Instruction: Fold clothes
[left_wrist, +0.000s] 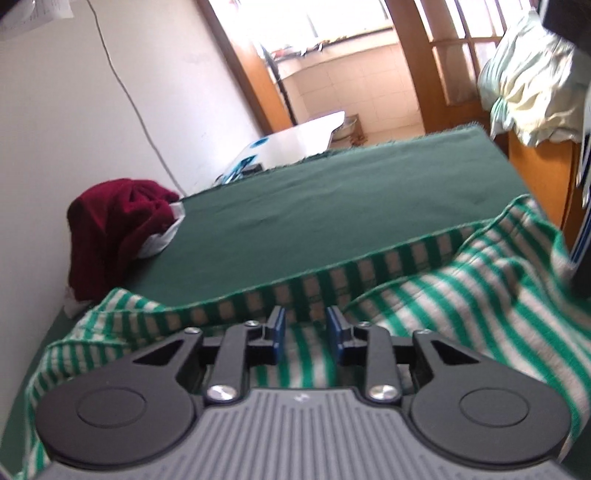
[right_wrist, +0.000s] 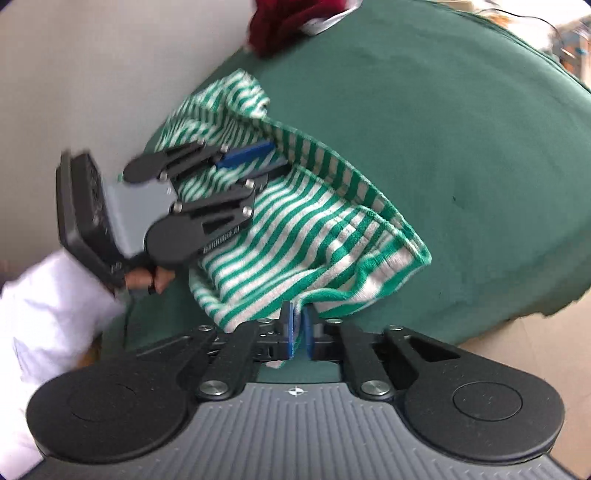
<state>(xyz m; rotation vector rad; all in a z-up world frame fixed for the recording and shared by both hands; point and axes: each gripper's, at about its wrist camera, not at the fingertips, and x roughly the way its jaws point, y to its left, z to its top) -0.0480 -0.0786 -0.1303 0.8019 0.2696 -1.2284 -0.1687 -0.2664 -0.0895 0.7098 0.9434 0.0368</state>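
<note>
Presently:
- Striped garment (right_wrist: 295, 229), green and white: rumpled on the green cloth-covered table (right_wrist: 461, 147), partly lifted, seemingly being spread or turned for folding.
- Right gripper (right_wrist: 297, 332): pads narrowed onto the garment's near edge.
- Left gripper (left_wrist: 306, 332): fingers parted over the stripes, gripping nothing visible.
- Maroon garment (left_wrist: 114, 229): heaped at the wall.
- Pale clothes (left_wrist: 528, 85): bundled beyond the table.
- Containers: none seen.

No readable text, label or number shows in either view.
</note>
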